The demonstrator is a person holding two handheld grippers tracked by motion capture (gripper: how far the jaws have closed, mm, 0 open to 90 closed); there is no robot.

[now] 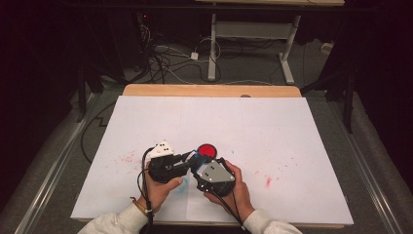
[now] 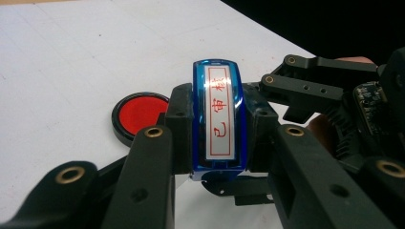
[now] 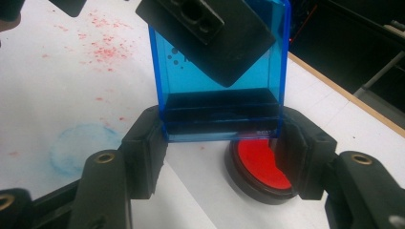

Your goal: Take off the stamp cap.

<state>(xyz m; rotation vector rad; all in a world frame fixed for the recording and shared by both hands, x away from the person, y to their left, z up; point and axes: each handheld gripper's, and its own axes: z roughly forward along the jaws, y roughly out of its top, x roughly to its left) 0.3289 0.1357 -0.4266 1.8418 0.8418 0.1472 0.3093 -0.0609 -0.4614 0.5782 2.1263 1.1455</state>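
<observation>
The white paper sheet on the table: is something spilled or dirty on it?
Yes. The white sheet has red ink specks scattered on it, a red smear right of the hands, and a faint blue ring stain beside the red ink pad.

There is one blue stamp [image 2: 218, 119] and one round red ink pad [image 1: 207, 150] in the centre of the frame. Two grippers are there, the left gripper [image 1: 187, 158] and the right gripper [image 1: 199, 163], and one white sheet [image 1: 272, 126].

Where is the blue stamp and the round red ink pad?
Blue plastic stamp [image 2: 218, 119], left gripper view: white label with red characters.
Round red ink pad in black case [image 3: 256, 163], right gripper view: red surface.
</observation>
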